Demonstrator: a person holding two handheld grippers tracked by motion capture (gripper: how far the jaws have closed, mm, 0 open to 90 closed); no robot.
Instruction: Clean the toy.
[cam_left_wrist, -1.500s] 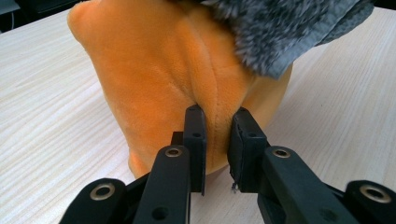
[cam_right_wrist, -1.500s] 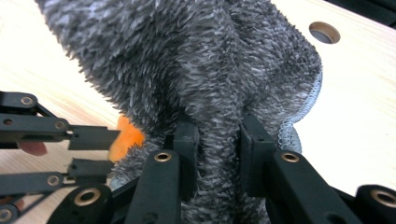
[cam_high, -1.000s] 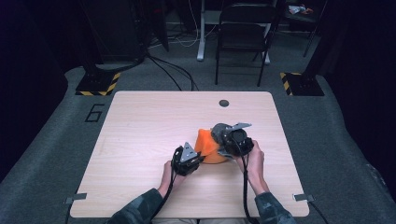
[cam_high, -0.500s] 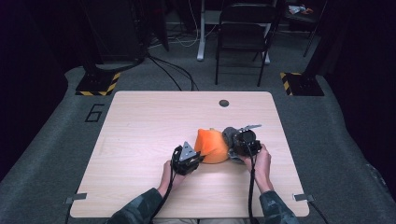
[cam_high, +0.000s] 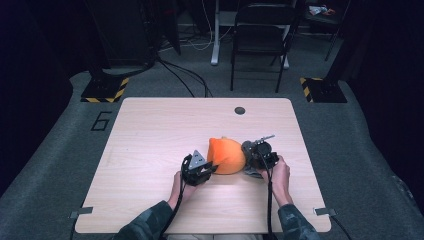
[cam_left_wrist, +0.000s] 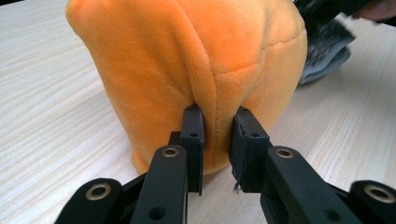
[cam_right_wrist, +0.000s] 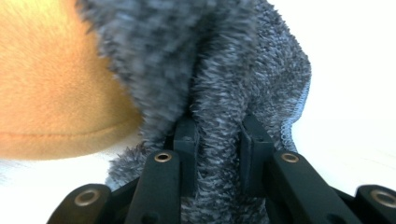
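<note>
A dark room with a chair (cam_high: 262, 30) at the top of the frame and cables on grey carpet surrounds the pale wooden tabletop (cam_high: 150, 150). Just right of its centre in the high view sits an orange plush (cam_high: 226, 155) with a grey fuzzy cloth (cam_right_wrist: 224, 70) against its right side. The left hand-held gripper (cam_high: 200, 169) pinches a fold of the plush low on its near side, jaws narrow. The right hand-held gripper (cam_high: 257, 155) is clamped on a tuft of the cloth, jaws narrow too. I'd say both grips are set and the step is parting or fitting the two pieces. Next calls for a steady left hold while the right draws the cloth without slipping off the pile.
</note>
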